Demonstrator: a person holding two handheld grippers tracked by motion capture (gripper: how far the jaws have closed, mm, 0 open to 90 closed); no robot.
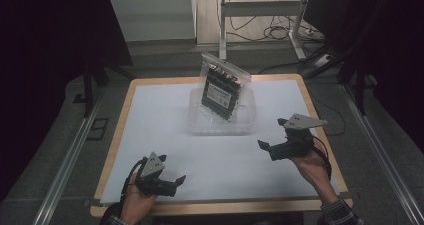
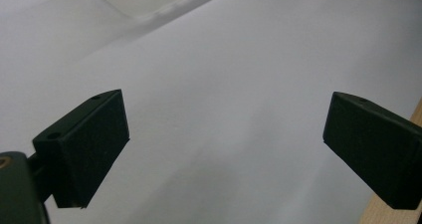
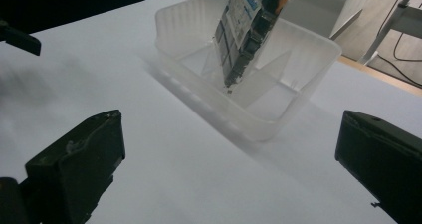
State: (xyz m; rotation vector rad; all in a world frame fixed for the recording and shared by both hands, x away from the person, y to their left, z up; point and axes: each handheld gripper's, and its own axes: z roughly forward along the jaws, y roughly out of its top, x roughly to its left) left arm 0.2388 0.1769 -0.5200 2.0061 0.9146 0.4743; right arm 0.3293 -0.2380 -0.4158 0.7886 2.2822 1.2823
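Note:
A clear plastic tub (image 1: 245,119) stands at the middle back of the white table top (image 1: 165,115). Leaning upright in it is a clear zip bag with a dark circuit board (image 1: 222,87) inside. The right gripper view has the tub (image 3: 308,59) and the bagged board (image 3: 249,25) ahead of its jaws. My left gripper (image 1: 176,181) is open near the front left edge, above bare white surface (image 2: 224,109). To the tub's right my right gripper (image 1: 270,147) is open, nothing between its jaws, pointing at the tub. Both are apart from the tub.
The table's wooden rim (image 1: 220,207) runs along the front. Dark floor, metal rails (image 1: 70,155) and cables (image 1: 280,32) surround the table. A white desk frame (image 1: 260,10) stands behind it.

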